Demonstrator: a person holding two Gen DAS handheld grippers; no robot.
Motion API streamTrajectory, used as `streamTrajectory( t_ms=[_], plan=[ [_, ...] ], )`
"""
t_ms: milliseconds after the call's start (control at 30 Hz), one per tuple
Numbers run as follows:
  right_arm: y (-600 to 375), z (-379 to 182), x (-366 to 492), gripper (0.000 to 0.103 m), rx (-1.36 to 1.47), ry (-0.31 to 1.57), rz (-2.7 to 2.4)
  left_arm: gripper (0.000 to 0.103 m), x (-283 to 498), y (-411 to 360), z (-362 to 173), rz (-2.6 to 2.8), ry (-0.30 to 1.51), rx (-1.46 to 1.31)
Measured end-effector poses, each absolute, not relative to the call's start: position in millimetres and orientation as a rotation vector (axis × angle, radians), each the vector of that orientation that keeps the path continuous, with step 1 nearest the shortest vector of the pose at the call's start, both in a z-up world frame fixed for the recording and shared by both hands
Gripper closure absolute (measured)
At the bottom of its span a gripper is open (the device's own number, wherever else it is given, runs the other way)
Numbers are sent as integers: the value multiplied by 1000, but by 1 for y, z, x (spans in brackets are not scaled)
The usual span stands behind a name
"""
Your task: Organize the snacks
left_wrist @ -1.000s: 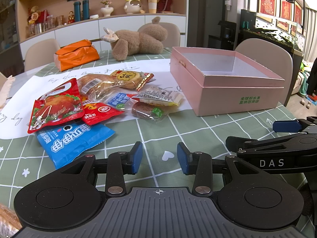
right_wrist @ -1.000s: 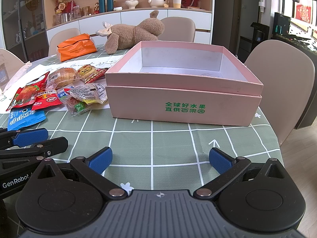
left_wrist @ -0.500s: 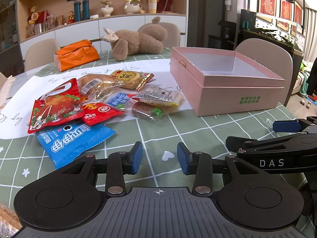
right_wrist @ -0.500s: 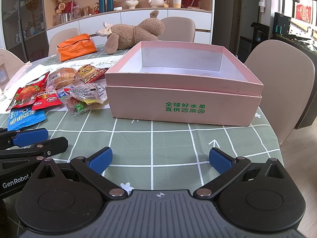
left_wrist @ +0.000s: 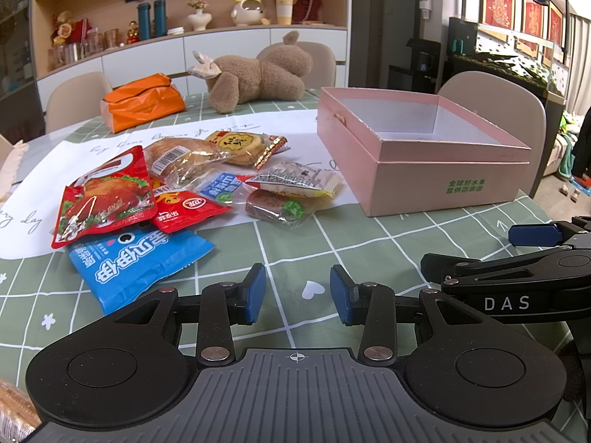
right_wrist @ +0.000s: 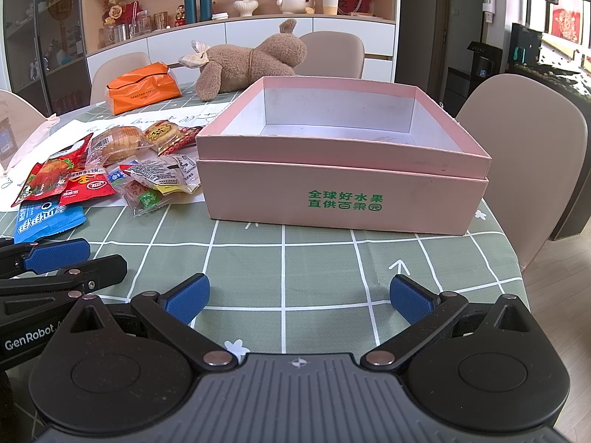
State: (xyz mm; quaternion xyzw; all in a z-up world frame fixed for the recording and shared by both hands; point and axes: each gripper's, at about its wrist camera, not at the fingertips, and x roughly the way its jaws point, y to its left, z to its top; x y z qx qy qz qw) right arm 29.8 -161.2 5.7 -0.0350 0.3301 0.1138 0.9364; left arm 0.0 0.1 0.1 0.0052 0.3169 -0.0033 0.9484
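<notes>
Several snack packets lie in a loose pile on the green checked tablecloth: a blue packet [left_wrist: 136,262], a red chicken packet [left_wrist: 103,195], a small red packet [left_wrist: 184,210], wrapped bread [left_wrist: 181,158], a yellow round cake [left_wrist: 240,146] and a brown pastry [left_wrist: 277,206]. To their right stands an open, empty pink box [left_wrist: 424,170] [right_wrist: 343,199]. My left gripper [left_wrist: 297,293] hovers open just in front of the pile with nothing between its blue pads. My right gripper [right_wrist: 299,297] is open wide before the box, also holding nothing.
A brown plush toy [left_wrist: 258,74] and an orange bag [left_wrist: 142,101] lie at the far side of the table. A white paper sheet [left_wrist: 48,170] lies under the snacks. Beige chairs [right_wrist: 524,147] surround the table, whose right edge is close to the box.
</notes>
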Motion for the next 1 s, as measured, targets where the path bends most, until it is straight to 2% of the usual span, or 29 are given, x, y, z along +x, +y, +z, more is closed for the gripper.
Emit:
streamTrajectory(
  t_ms=[1000],
  plan=[
    [-161, 7, 31, 0, -76, 684, 239, 60, -3, 7, 2, -36, 646, -17]
  ],
)
